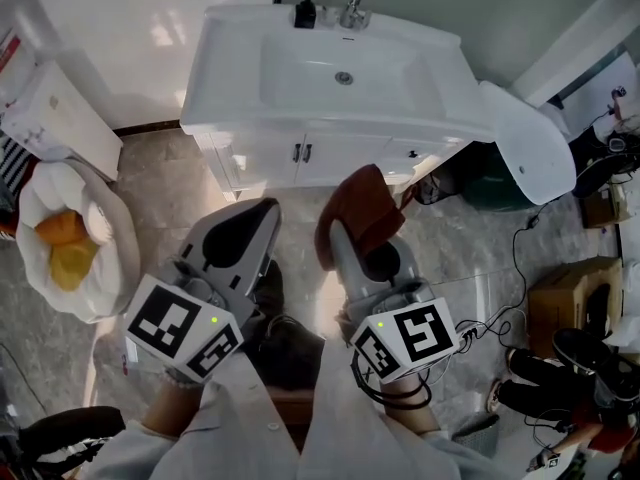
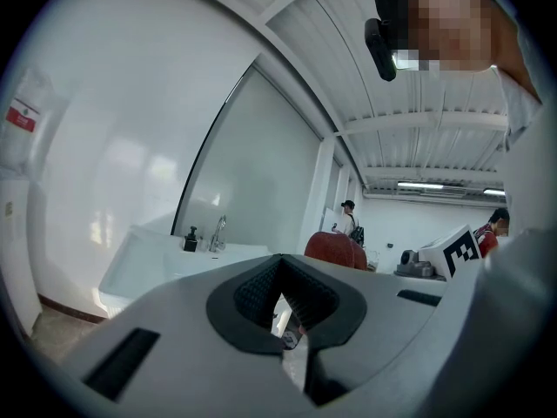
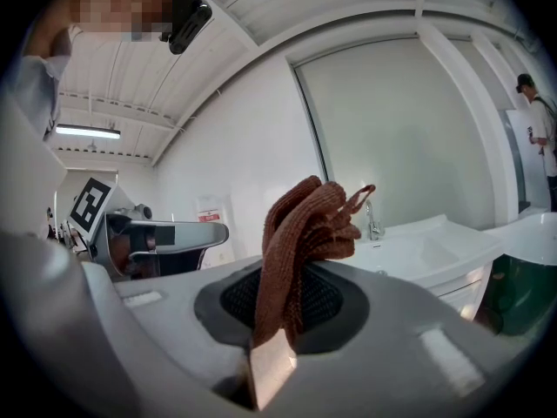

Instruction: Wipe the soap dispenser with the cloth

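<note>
Right tongs [image 3: 277,320] around cloth [image 3: 305,220], left tongs [image 2: 283,307] together, soap dispenser [image 1: 305,10] well apart.

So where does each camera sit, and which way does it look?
Head view: on the person's head, looking down at sink, left gripper, right gripper, sleeves.
Left gripper view: on left gripper, facing sink; its shut jaws show.
Right gripper view: on right gripper, facing sink; jaws clamp the cloth.
Shared: all show the sink.

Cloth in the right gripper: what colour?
The cloth is reddish brown; right gripper view shows it best.
</note>
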